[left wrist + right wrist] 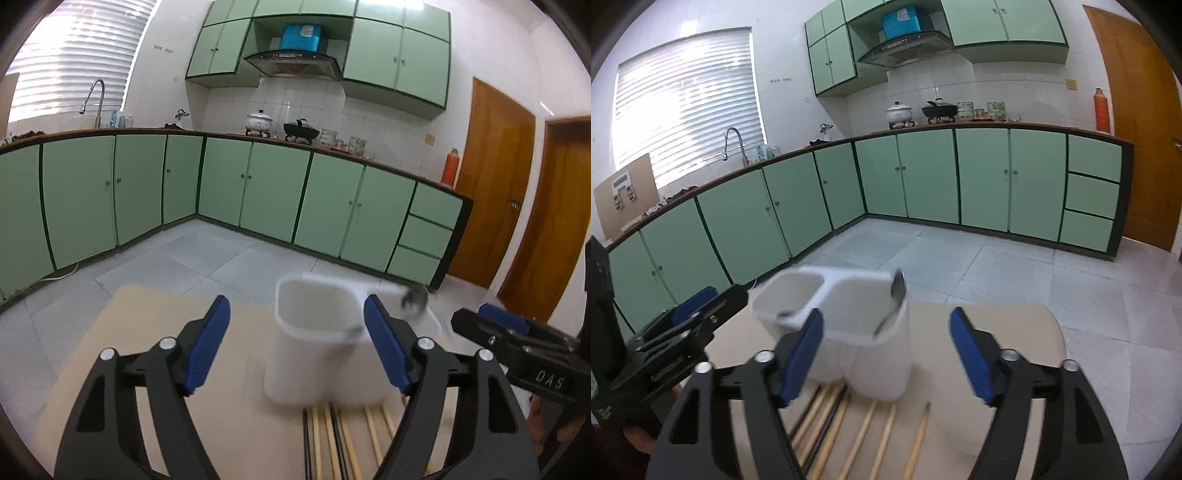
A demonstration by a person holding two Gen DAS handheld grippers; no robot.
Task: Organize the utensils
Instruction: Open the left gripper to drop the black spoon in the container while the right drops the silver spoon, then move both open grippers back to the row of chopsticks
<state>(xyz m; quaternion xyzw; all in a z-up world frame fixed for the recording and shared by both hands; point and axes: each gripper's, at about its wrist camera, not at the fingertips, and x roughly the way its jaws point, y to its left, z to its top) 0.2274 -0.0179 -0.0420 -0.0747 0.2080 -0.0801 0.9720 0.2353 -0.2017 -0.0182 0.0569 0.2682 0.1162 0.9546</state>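
Both tools point(297, 349) point(886, 354) gape empty; only the right view shows the holder's point(849, 314) second compartment clearly.

White holder point(314, 343) motion-blurred, chopsticks point(864, 439) cut off by bottom edge

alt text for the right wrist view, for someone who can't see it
The open right gripper points at a white two-compartment holder on a beige table, a metal spoon leaning in its right compartment. Chopsticks lie on the table in front; the left gripper shows at left.
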